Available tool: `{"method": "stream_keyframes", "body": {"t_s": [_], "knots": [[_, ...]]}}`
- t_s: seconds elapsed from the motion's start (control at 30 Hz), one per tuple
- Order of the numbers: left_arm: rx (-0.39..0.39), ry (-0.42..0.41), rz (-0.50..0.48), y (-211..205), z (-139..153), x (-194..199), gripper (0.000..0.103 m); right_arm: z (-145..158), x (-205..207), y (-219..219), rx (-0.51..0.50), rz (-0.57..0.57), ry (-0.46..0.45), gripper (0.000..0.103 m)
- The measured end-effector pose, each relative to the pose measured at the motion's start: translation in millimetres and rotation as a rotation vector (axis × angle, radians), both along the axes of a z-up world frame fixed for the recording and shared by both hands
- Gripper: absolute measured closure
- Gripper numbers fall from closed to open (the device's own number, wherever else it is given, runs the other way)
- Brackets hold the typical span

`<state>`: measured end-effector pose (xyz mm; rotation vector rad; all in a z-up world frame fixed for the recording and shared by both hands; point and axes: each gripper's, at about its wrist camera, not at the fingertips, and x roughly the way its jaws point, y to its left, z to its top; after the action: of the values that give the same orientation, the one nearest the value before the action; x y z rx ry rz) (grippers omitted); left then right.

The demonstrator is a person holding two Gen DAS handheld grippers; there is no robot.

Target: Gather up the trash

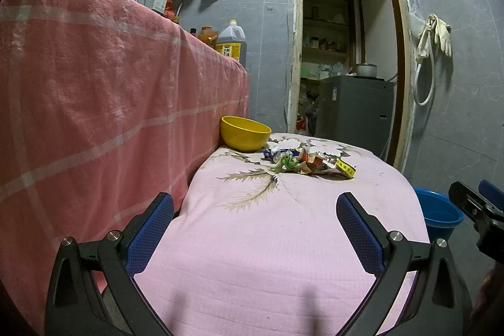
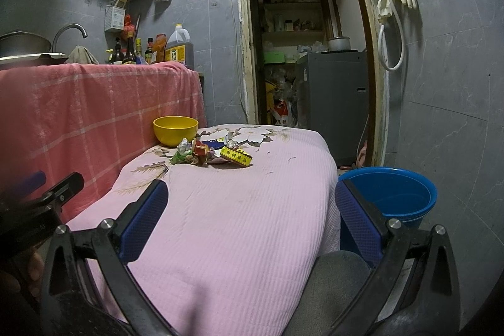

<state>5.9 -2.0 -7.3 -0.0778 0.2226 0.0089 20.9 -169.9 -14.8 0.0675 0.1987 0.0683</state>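
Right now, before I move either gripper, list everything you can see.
trash pile: one heap, mixed colours, on the pink cloth near the bowl
yellow packet: one, at the pile's right edge
bowl: one, yellow, behind the pile
bucket: one, blue, on the floor right of the table
pink cloth: one, covers the table
oil jug: one, on the counter
left gripper: open, empty
right gripper: open, empty

Trash pile [image 2: 209,153] was set mid-table [image 2: 236,225], bowl [image 2: 175,129] placed behind-left, bucket [image 2: 393,194] stood right, below.
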Motion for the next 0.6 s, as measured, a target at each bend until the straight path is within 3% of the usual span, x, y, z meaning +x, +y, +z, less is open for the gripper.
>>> {"method": "stream_keyframes", "body": {"t_s": [0.6], "knots": [[0.0, 0.002, 0.0, -1.5, -3.4, 2.0, 0.002, 2.0, -0.6, 0.6, 0.005, 0.002, 0.003, 0.0]]}}
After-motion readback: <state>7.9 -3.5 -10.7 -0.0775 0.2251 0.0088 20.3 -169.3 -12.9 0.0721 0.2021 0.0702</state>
